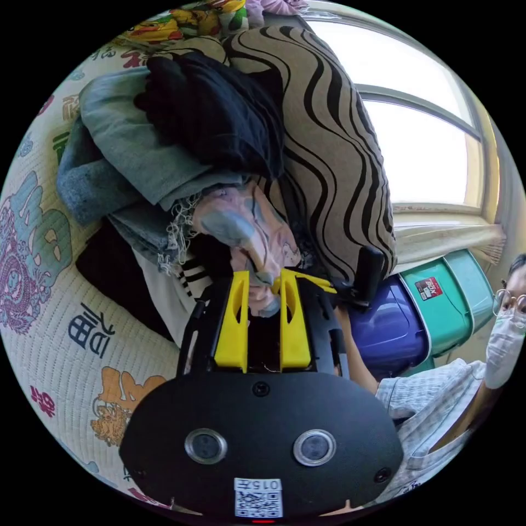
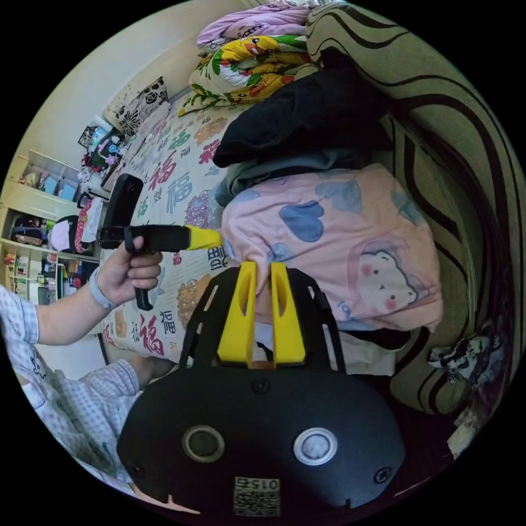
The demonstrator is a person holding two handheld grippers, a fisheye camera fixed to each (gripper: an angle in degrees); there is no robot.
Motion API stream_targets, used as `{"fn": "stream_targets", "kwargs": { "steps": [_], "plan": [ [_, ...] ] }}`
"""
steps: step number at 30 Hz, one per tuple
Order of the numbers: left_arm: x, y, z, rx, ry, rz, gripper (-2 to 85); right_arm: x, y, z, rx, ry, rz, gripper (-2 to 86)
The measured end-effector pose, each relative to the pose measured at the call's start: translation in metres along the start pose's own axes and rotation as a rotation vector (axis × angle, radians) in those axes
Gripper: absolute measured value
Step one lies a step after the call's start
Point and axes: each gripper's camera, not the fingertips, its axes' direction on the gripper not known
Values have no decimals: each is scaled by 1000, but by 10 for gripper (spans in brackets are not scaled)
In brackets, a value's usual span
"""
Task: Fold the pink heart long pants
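Pink heart pants [image 2: 334,241] lie bunched on a clothes pile on the bed [image 2: 181,181], under a black garment [image 2: 307,115] and against a striped cushion [image 2: 455,142]. Right hand-held gripper [image 2: 263,268]: jaws nearly closed, pinching the near edge of the pink cloth. Left hand-held gripper [image 1: 265,276]: jaws narrow, clamped on a fold of the same fabric. Judgement: thin, light, limp; will sag and drag neighbouring items. Better hold: waistband corners, not mid-cloth.
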Motion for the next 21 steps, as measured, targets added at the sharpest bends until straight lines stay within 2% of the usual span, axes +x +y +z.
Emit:
{"fn": "stream_targets", "kwargs": {
  "steps": [3, 6, 9, 12, 14, 16, 18, 21],
  "plan": [
    [18, 33, 2, 23, -3, 22, 87, 3, 20, 0, 36, -58, 40, 29],
    [40, 82, -6, 32, 7, 35, 97, -4, 57, -31, 191, -212, 42, 20],
    [73, 141, -21, 44, -64, 94, 130, -35, 98, -78, 370, -416, -65, 19],
    [123, 197, -43, 133, -79, 188, 157, -79, 129, -106, 487, -723, -172, 21],
    [160, 232, -64, 226, -61, 276, 135, -123, 145, -104, 494, -973, -235, 24],
    [203, 281, -100, 304, -82, 354, 47, -152, 160, -99, 506, -1109, -251, 27],
    [230, 321, -132, 345, -131, 351, 34, -175, 179, -92, 539, -1158, -205, 30],
    [277, 396, -194, 417, -238, 385, 25, -212, 216, -83, 574, -1116, -138, 31]
  ]
}}
